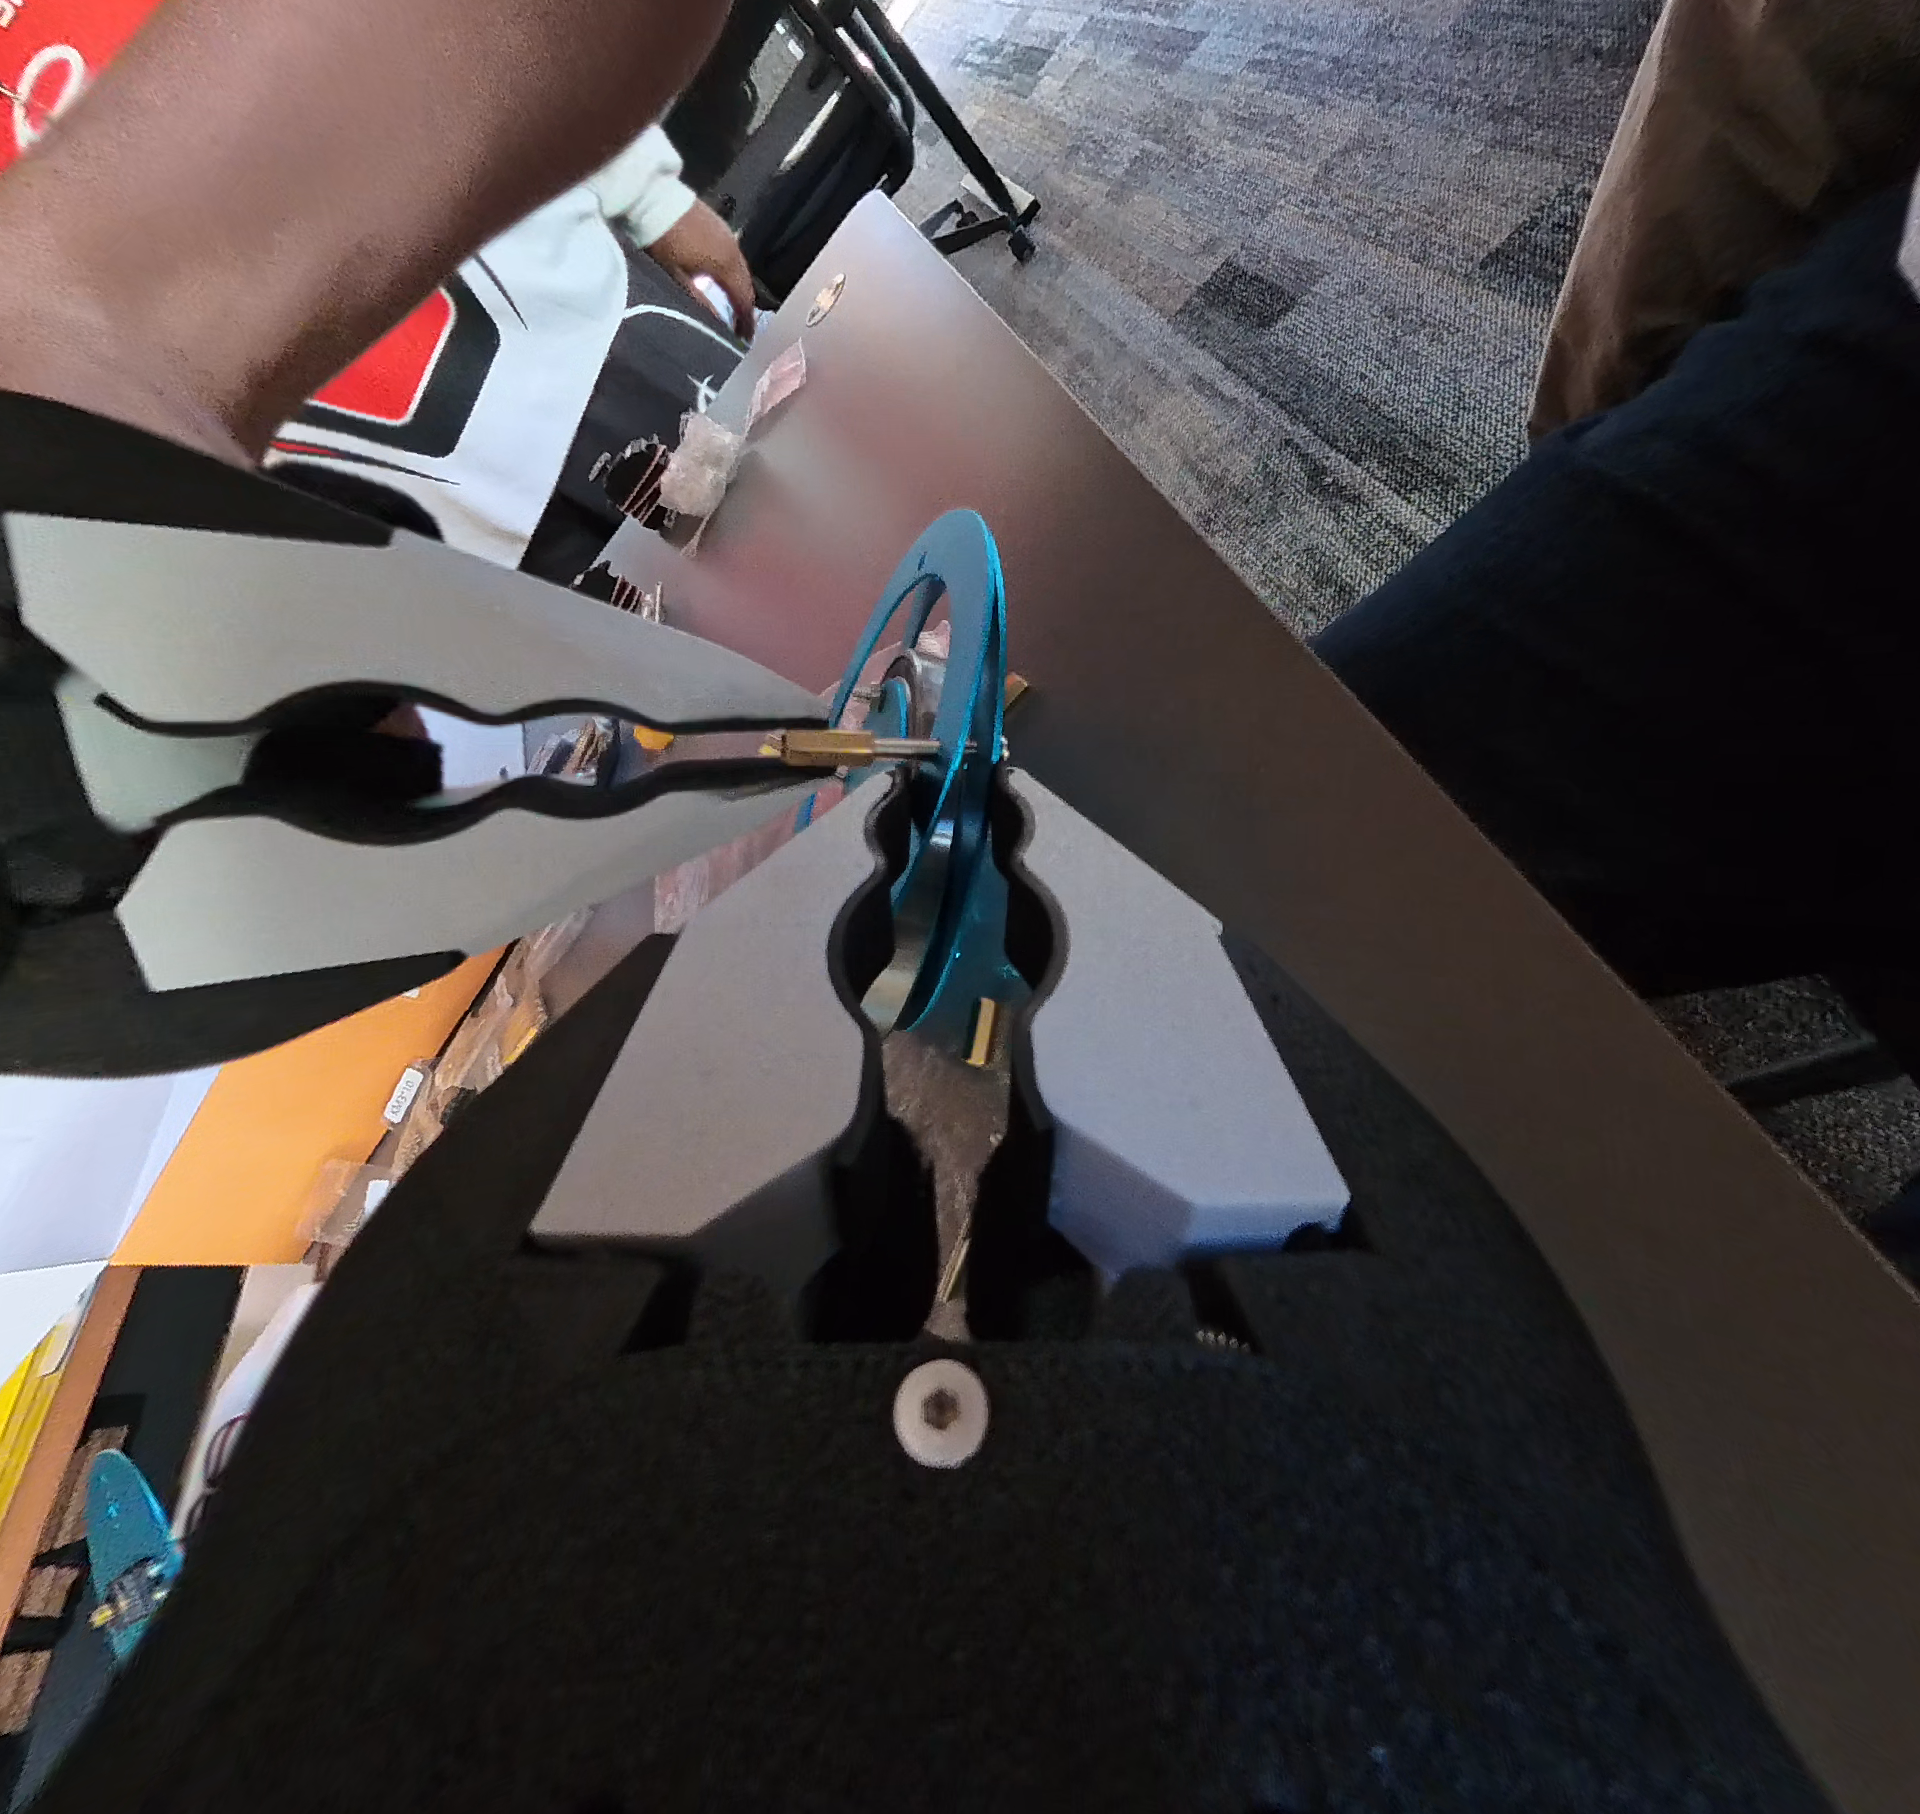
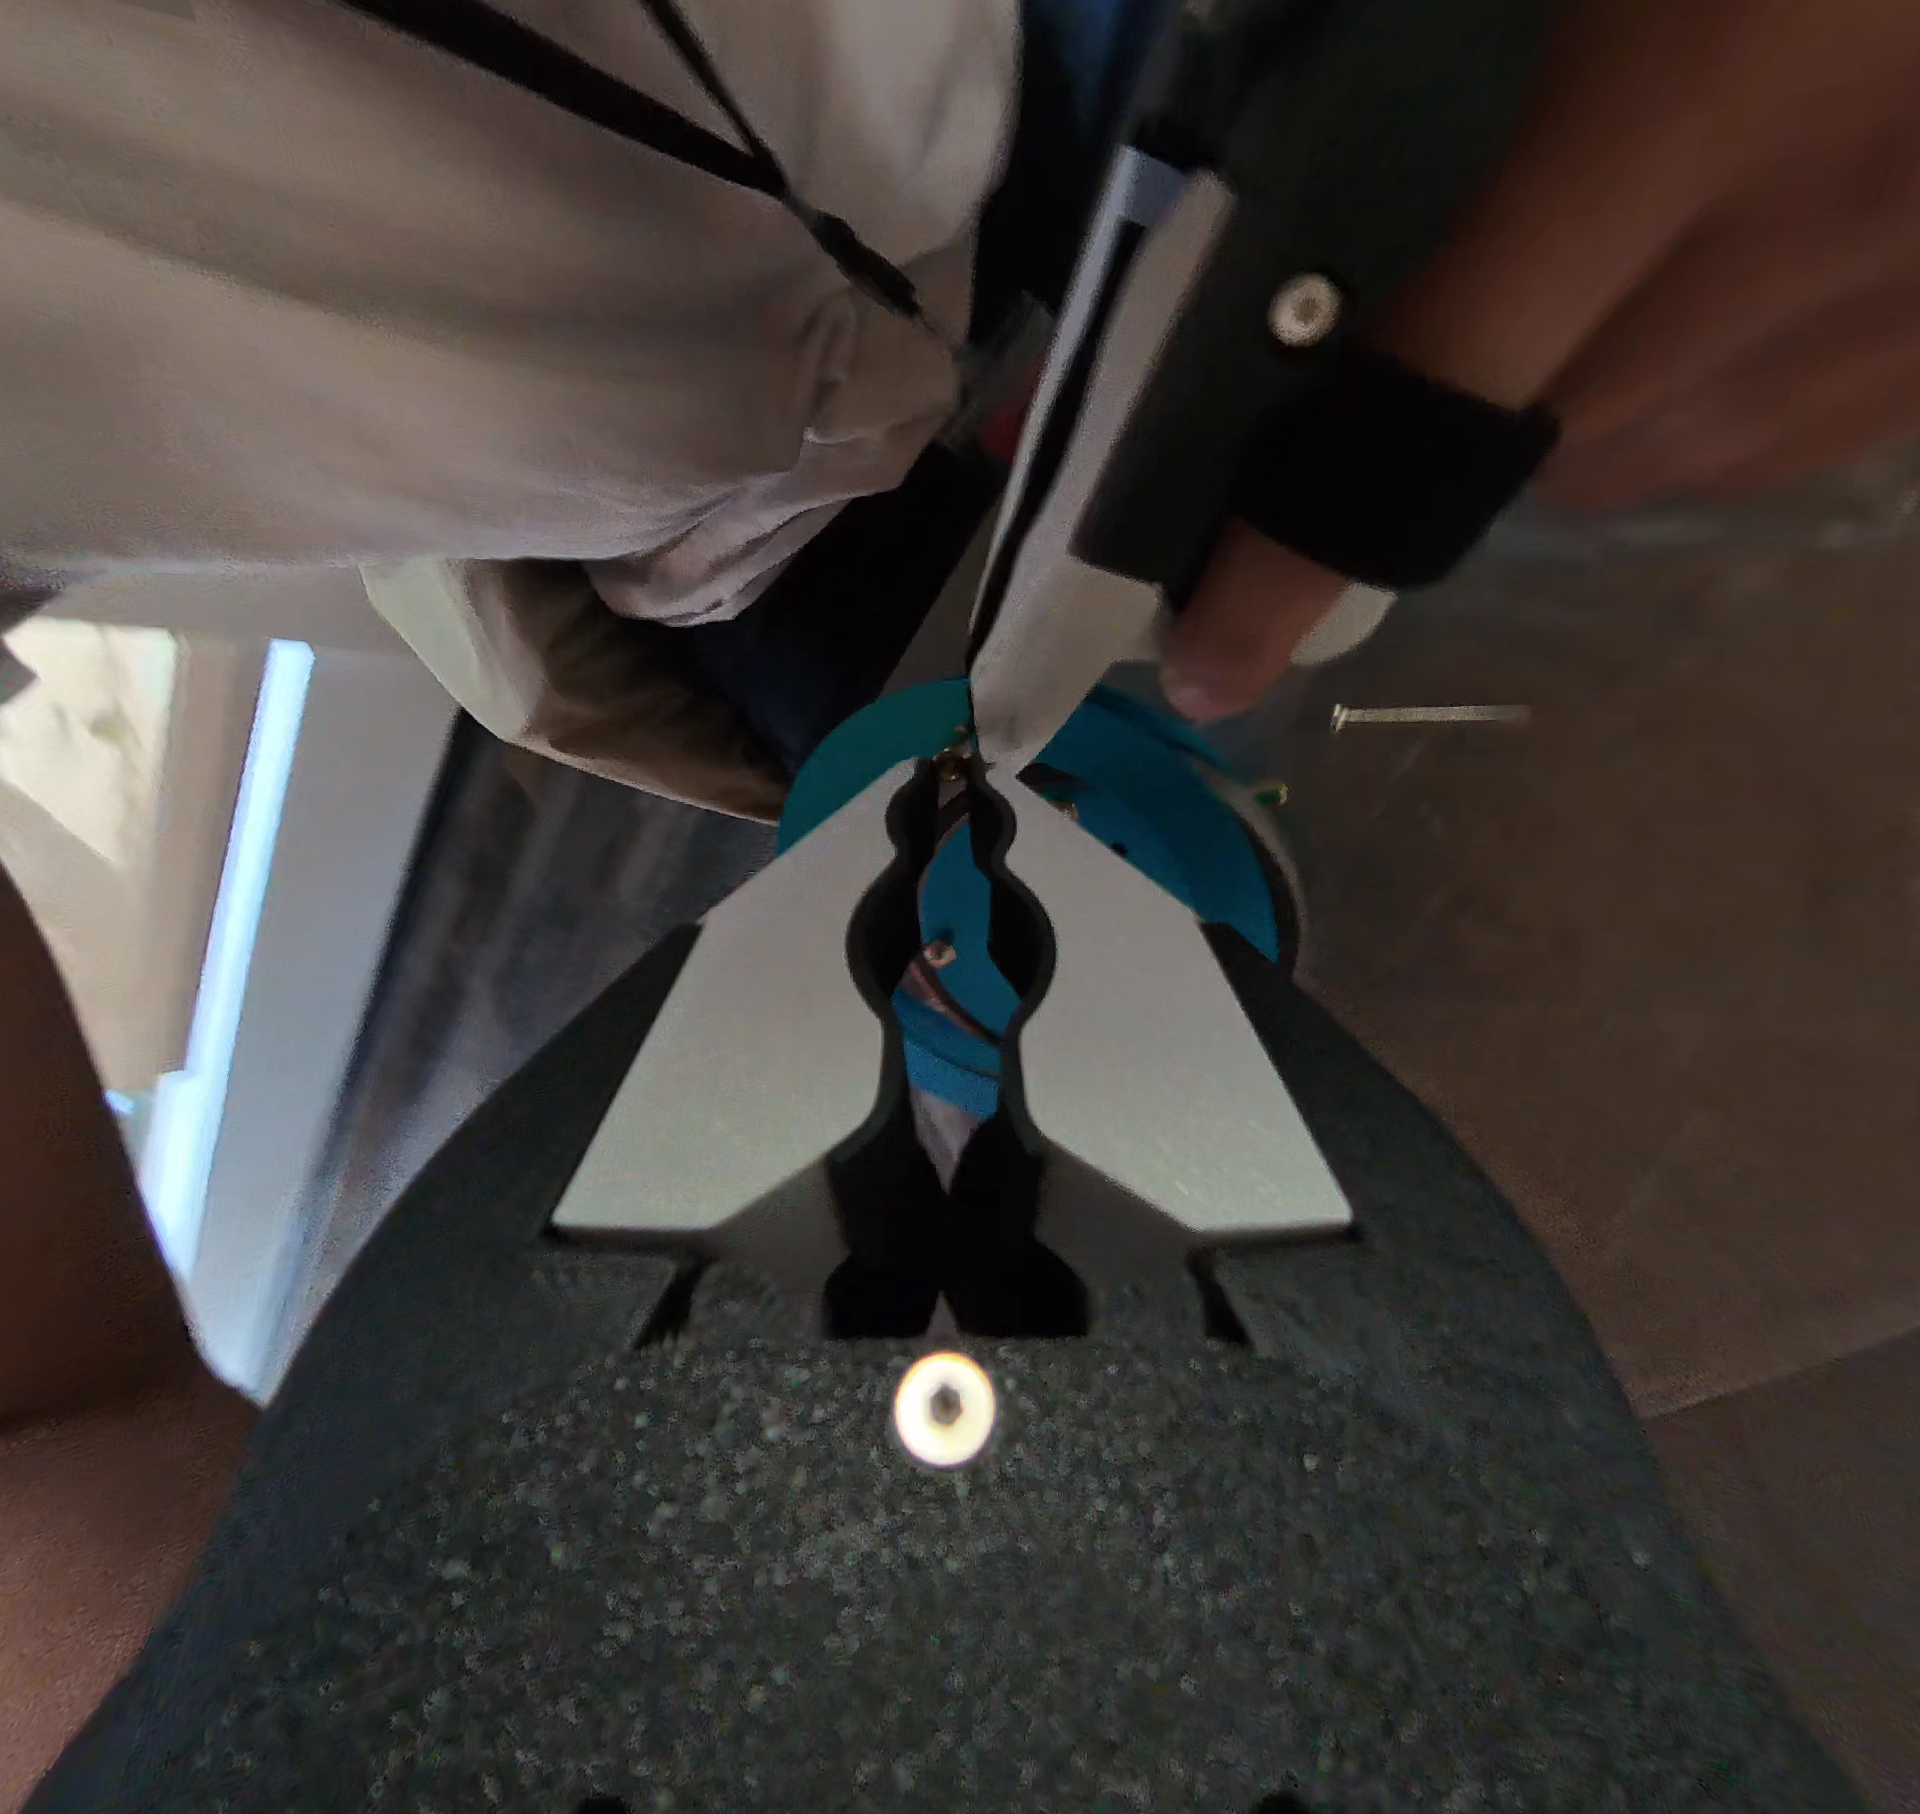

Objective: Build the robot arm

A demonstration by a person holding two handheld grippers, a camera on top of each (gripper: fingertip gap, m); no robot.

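Clamping the teal disc [image 1: 961,891] edge-on in my left gripper [image 1: 940,788], I am pinching a brass standoff [image 1: 831,748] in my closed right gripper [image 1: 821,741], its threaded tip touching the disc above the table [image 1: 1195,725].

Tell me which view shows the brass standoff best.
The left wrist view: the brass standoff lies sideways between the right gripper tips, against the blue disc. In the right wrist view only a blurred brass speck shows.

A blue disc [image 2: 1174,834] is being gripped by the right tool [image 2: 961,788], met tip-to-tip by the left tool [image 2: 1013,725]; a screw [image 2: 1429,716] is lying on the counter [image 2: 1662,933].
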